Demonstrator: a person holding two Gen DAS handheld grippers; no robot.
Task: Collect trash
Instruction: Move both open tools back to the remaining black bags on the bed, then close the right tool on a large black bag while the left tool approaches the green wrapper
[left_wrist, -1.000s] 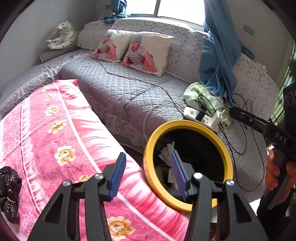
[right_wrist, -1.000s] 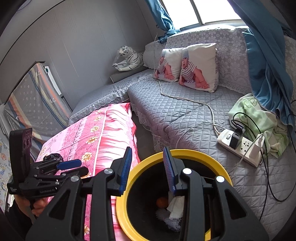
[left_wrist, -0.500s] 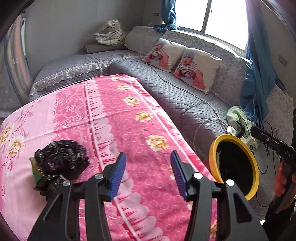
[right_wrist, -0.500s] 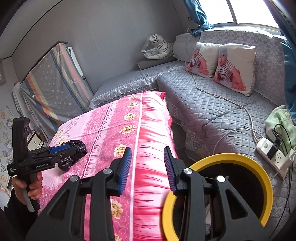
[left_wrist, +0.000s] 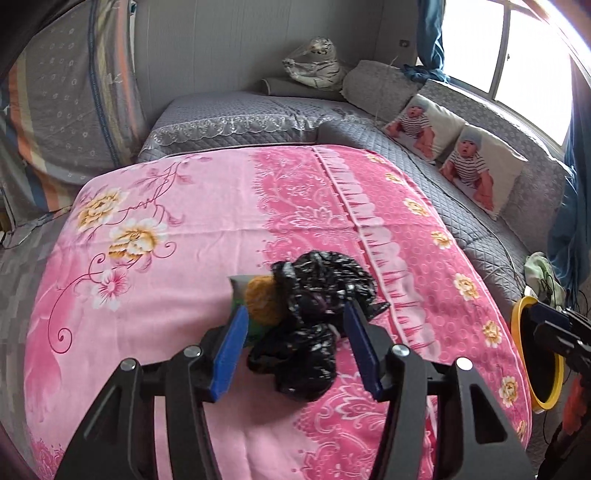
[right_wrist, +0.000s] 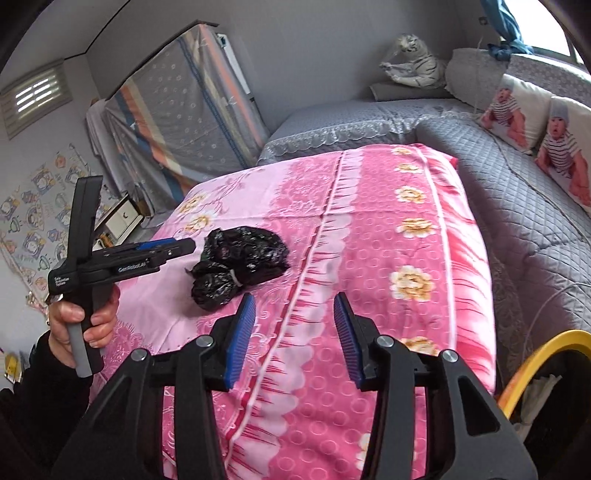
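Left wrist view: the left gripper (left_wrist: 295, 332) has its fingers apart on either side of a crumpled black bag (left_wrist: 317, 295) lying on the pink bedspread (left_wrist: 166, 258) — not clamped. Right wrist view: the right gripper (right_wrist: 293, 332) hovers over the bedspread, fingers apart and holding nothing — yellow-rimmed bin (right_wrist: 535, 354) at lower right.

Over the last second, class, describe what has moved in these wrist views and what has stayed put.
The left gripper swung away from the yellow-rimmed bin, across the pink bedspread, and now brackets the black bag with jaws open, nothing gripped yet. The right gripper also turned from the bin toward the bed, open and empty. The bag, the bin and the baby-print cushions kept their places.
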